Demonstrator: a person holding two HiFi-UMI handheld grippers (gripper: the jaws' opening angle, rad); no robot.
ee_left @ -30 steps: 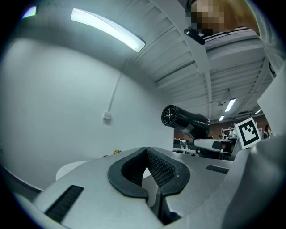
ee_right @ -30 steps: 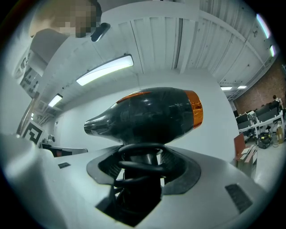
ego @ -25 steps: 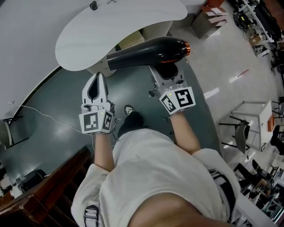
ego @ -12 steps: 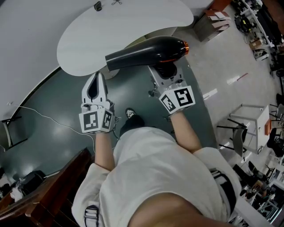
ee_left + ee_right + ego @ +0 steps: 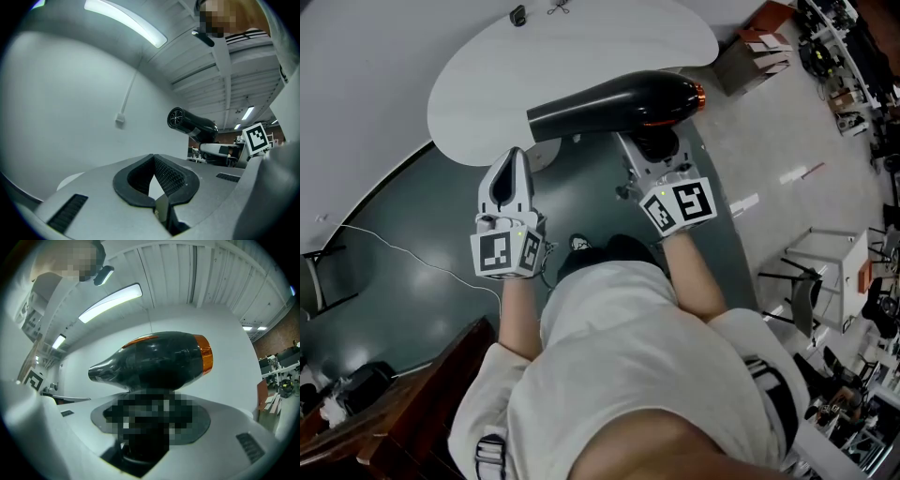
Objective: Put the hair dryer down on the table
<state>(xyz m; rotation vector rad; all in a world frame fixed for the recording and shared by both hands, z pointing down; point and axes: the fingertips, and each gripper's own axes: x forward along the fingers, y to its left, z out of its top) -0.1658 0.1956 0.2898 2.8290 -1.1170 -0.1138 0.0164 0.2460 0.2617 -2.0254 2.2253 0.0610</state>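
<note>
Well, right gripper (image 5: 655, 152) clamped hair dryer (image 5: 619, 101) handle, left gripper (image 5: 512, 161) closed, empty; early release risked drop short of table (image 5: 487, 80)

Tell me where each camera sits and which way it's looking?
Head view: on the person's head, looking steeply down at the white table, the hair dryer, the left gripper and the right gripper; forearms and pale shirt show.
Left gripper view: on the left gripper, looking up along its closed, empty jaws toward wall and ceiling.
Right gripper view: on the right gripper, looking up along its jaws at the held hair dryer.
Shared: all three show the hair dryer; the left gripper view sees it off to the right.
</note>
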